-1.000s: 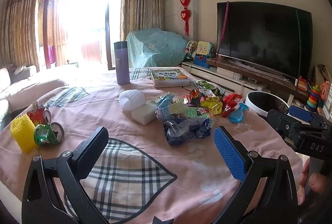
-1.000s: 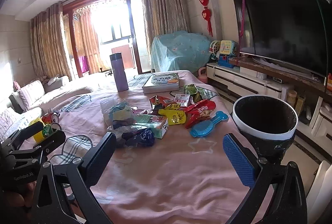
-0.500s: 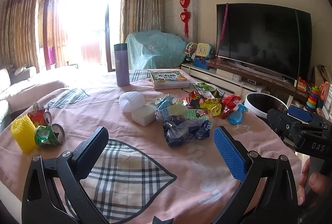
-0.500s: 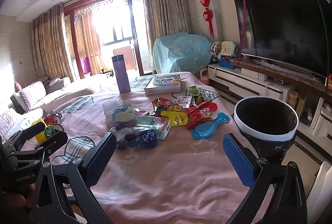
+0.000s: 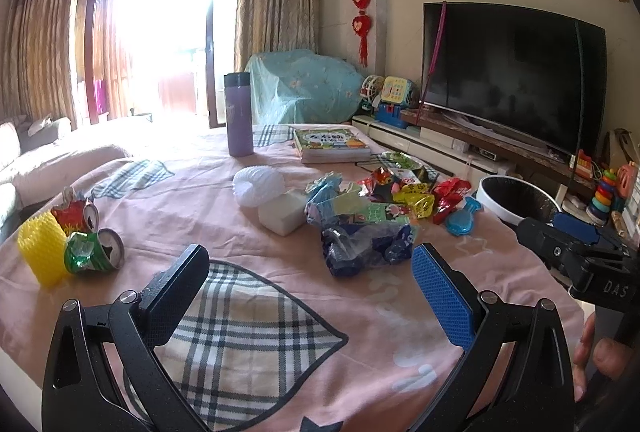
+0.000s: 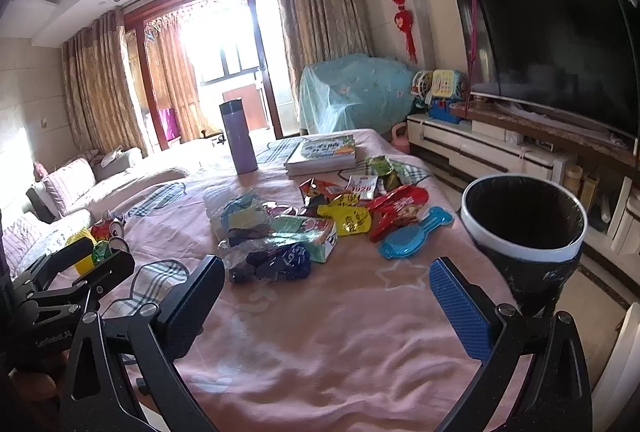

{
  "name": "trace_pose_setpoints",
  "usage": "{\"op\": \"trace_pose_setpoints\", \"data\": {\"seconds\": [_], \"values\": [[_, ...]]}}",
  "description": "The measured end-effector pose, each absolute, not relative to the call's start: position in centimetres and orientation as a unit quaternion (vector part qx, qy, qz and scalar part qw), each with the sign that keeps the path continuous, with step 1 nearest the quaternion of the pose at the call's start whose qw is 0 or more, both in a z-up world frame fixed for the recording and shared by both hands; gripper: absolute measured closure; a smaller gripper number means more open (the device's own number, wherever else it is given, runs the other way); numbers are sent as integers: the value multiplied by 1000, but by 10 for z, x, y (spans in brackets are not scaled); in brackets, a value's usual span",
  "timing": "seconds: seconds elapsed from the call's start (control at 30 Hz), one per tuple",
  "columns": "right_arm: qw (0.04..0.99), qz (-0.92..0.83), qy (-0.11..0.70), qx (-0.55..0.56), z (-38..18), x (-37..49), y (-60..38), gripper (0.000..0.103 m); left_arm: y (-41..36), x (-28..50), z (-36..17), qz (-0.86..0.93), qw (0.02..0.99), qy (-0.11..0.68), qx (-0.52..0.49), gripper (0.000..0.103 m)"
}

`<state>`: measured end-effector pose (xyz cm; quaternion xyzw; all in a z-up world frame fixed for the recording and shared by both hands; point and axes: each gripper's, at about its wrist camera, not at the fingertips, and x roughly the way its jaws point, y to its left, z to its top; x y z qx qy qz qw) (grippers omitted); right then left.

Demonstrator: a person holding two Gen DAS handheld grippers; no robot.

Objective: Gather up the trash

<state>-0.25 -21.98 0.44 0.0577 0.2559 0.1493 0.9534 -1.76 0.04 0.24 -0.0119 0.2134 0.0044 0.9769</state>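
A heap of snack wrappers (image 5: 372, 203) (image 6: 320, 216) lies mid-table on the pink cloth, with a crumpled dark blue bag (image 5: 366, 248) (image 6: 272, 264) nearest me. Crushed cans (image 5: 94, 248) and a yellow foam net (image 5: 42, 252) sit at the left. A white-rimmed black bin (image 6: 522, 228) (image 5: 518, 197) stands off the table's right edge. My left gripper (image 5: 308, 280) hovers open over the plaid patch, short of the blue bag. My right gripper (image 6: 326, 290) is open above the cloth, the bin to its right. Both hold nothing.
A purple flask (image 5: 238, 113) and a stack of books (image 5: 332, 143) stand at the far side. A white foam block (image 5: 282, 211) and a blue plastic brush (image 6: 412, 236) lie by the wrappers. A TV (image 5: 512, 75) and a toy shelf line the right wall; a sofa (image 6: 72, 183) sits left.
Both views have shifted slightly closer to the wrapper pile. Both grippers stay open and empty; nothing on the table has moved.
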Motion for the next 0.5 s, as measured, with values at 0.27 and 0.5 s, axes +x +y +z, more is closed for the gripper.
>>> {"op": "trace_pose_setpoints", "data": {"seconds": [0.27, 0.5], "values": [[945, 157, 278, 72, -4, 12, -223, 1, 8, 4, -6, -5, 969, 248, -16, 0], [942, 137, 296, 84, -7, 37, -243, 5, -9, 33, -13, -65, 956, 285, 5, 0]]}}
